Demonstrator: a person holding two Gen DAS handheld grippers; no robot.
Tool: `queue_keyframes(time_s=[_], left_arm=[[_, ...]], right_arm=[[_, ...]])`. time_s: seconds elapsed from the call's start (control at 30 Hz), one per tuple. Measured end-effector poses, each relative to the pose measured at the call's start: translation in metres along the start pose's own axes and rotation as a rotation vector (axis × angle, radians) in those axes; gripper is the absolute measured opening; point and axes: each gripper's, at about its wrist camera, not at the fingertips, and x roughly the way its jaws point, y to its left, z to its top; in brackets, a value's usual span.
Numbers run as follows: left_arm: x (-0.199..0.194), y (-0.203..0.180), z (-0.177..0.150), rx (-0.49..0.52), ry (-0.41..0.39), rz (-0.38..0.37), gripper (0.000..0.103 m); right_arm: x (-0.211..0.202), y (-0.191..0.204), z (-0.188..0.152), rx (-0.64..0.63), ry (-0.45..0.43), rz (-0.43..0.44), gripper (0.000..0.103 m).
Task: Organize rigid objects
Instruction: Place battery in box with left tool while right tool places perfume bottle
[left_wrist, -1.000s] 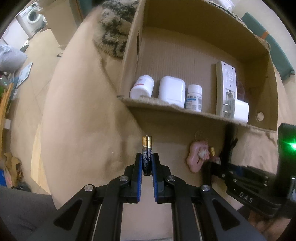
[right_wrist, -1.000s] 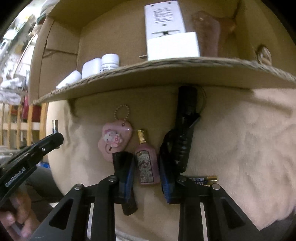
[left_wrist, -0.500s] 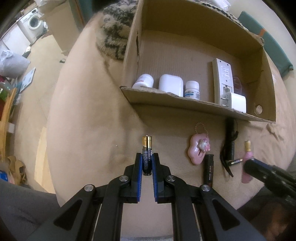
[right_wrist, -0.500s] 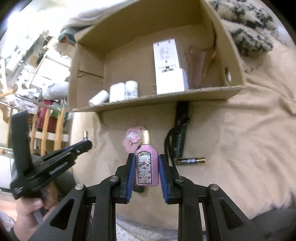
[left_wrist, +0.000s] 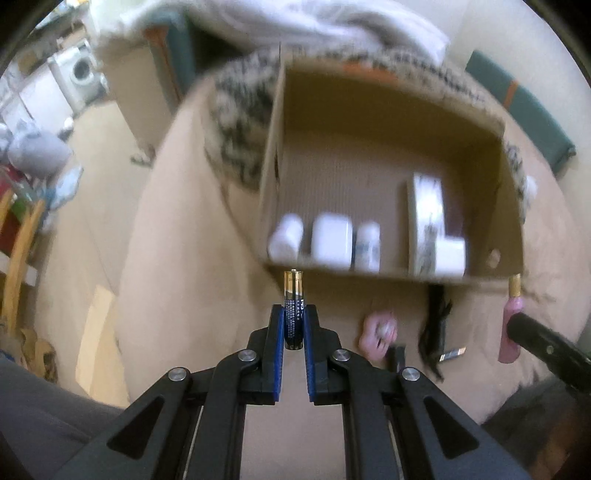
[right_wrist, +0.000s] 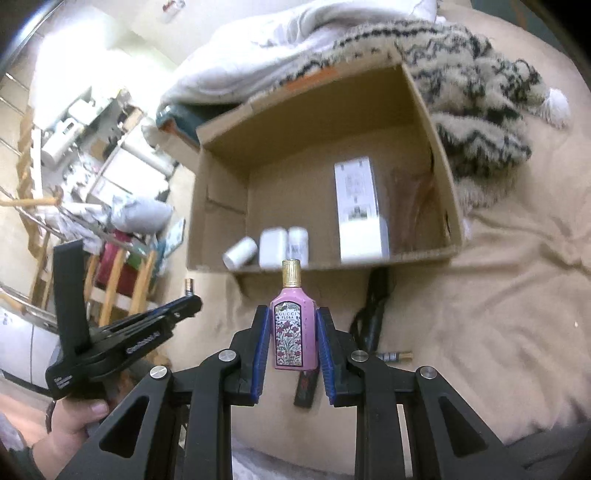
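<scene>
Left wrist view: the left gripper (left_wrist: 293, 326) has its jaws clamped on 1 battery (left_wrist: 293, 306), held upright and aimed at the cardboard box (left_wrist: 384, 275), likely for dropping in. The view is blurred.

Right wrist view: the right gripper (right_wrist: 291, 343) pinches a pink perfume bottle (right_wrist: 294, 328) by its flat sides, cap toward the box, above a beige blanket (right_wrist: 498, 314) in a cluttered room.

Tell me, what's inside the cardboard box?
Inside the box are three small white containers, a tall white pack with a white block in front, and something brownish, too blurred to name. Whatever lies beneath them is covered.
</scene>
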Motion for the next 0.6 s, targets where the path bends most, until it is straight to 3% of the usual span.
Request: queue_keyframes(time_s=[0.23,0.6], left_arm=[[-0.026,0.0,0.03,0.007,-0.078,-0.019,0.009],[-0.004,-0.026,0.076,0.107,-0.093,0.006,0.009]], right_arm=[[-0.01,0.005,0.029,-0.024,-0.061,0.003,0.026],[0.008,0.004,0.079,-0.062,-0.057,-0.078,0.026]])
